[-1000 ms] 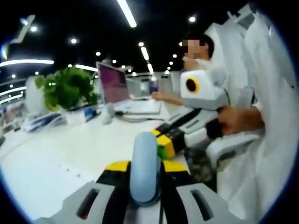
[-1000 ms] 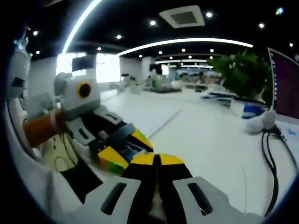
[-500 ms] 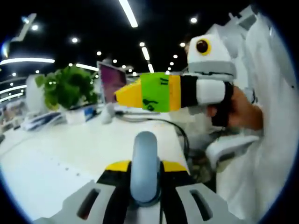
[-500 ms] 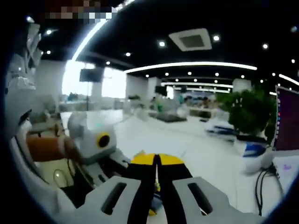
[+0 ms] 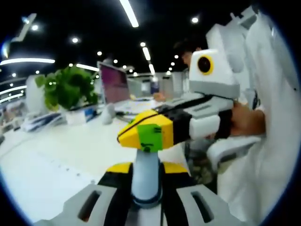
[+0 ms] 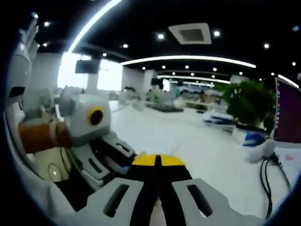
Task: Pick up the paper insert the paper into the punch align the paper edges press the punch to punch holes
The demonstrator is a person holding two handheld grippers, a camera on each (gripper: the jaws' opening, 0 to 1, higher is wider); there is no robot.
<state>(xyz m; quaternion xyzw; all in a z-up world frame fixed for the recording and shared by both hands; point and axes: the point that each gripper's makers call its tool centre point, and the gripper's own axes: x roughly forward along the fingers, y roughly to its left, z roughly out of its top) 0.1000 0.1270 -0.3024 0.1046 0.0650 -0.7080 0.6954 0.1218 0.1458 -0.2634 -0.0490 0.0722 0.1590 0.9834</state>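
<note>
At the bottom of the left gripper view, my left gripper [image 5: 146, 165] has its yellow-tipped jaws shut on a pale blue rounded object [image 5: 146, 181] that stands upright between them. My right gripper [image 5: 134, 135] reaches in from the right, held by a hand [image 5: 244, 120]. Its jaws are together, and its yellow tips with green tape sit right over the top of the blue object. In the right gripper view, my right gripper [image 6: 157, 161] is shut with nothing showing between the jaws. The left gripper's grey fingers [image 6: 106, 150] run in from the left, their tips hidden behind my own jaws.
A white table [image 5: 56, 150] stretches ahead. At its far side stand a leafy plant [image 5: 68, 89], an open laptop [image 5: 115, 84] and black cables [image 6: 270, 174]. The person's white clothing [image 5: 270, 141] takes up the right side.
The right gripper, raised and level half a second ago, has dropped so its tips sit over the blue object. The left gripper has kept its grip and place.
</note>
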